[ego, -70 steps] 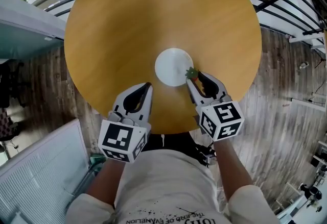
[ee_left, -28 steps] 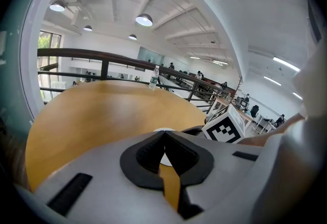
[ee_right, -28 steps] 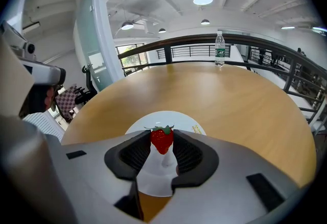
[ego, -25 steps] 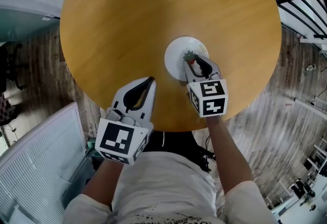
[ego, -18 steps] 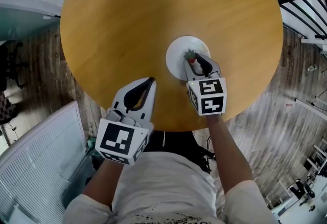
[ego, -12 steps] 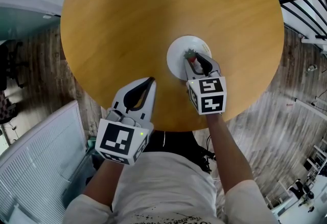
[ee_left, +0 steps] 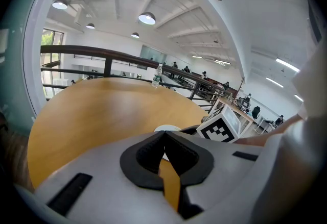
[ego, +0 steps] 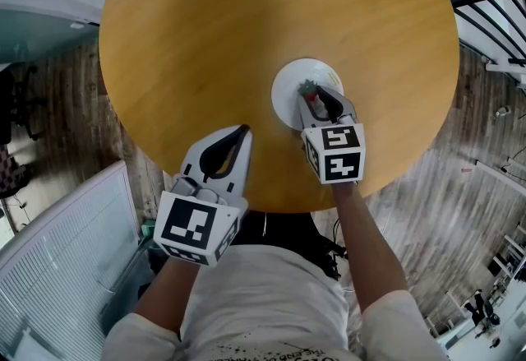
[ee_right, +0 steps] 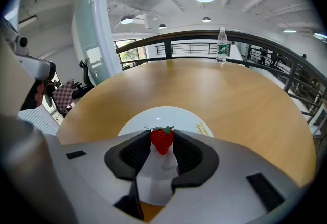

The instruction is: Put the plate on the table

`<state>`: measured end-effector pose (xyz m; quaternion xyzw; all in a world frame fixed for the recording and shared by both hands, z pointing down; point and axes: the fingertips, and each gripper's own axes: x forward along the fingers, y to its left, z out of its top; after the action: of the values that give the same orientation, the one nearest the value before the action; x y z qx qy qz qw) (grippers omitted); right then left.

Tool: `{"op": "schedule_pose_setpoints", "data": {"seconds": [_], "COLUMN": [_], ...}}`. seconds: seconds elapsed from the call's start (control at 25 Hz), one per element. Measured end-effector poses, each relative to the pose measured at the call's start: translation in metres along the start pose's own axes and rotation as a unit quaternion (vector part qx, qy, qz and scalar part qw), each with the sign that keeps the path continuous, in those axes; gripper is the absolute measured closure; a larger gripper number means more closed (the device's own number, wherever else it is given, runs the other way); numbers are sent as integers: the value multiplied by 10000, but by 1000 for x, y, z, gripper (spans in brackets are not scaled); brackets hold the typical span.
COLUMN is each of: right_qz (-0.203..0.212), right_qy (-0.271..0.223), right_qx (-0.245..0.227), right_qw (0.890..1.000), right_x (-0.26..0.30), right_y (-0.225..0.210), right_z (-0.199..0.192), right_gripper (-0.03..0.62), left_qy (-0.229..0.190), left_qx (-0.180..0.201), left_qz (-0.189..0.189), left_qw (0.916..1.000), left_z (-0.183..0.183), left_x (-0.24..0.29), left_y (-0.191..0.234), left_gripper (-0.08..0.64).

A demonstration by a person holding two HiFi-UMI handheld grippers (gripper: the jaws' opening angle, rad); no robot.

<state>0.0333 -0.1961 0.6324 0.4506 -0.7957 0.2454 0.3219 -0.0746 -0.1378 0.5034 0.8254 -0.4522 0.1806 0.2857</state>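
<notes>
A white plate (ego: pixel 289 86) lies on the round wooden table (ego: pixel 205 30), toward its near right side. My right gripper (ego: pixel 312 96) hangs over the plate's near part, shut on a small red strawberry (ego: pixel 308 90) with green leaves. In the right gripper view the strawberry (ee_right: pixel 162 140) sits pinched between the two pads above the plate (ee_right: pixel 163 116). My left gripper (ego: pixel 242 131) rests over the table's near edge, left of the plate, jaws shut with nothing in them. The left gripper view shows the plate (ee_left: pixel 166 128) just beyond its tips.
A water bottle (ee_right: pixel 221 44) stands at the table's far edge by a black railing (ee_right: pixel 255 44). A white slatted panel (ego: pixel 57 269) lies at the lower left, below the table. Wood-plank floor (ego: pixel 460 187) shows on the right.
Since the earliest frame the right gripper has carried the strawberry from the plate's near right rim to over the plate. Over the last second it barely shifts. The left gripper stays put.
</notes>
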Motion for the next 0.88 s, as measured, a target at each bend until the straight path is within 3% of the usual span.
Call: {"op": "schedule_pose_setpoints", "data": {"seconds": [0.88], "right_qz": [13], "right_qy": [24], "right_qx": [45], "right_qw": [10000], "right_x": [2], "right_y": [2], "right_z": [0], "right_gripper": [416], "left_qy": [-22], "left_qx": [11], "left_qz": [-22], "left_qw": [10000], "left_z": [1], "left_x": [-2], "left_y": [2], "left_gripper": [538]}}
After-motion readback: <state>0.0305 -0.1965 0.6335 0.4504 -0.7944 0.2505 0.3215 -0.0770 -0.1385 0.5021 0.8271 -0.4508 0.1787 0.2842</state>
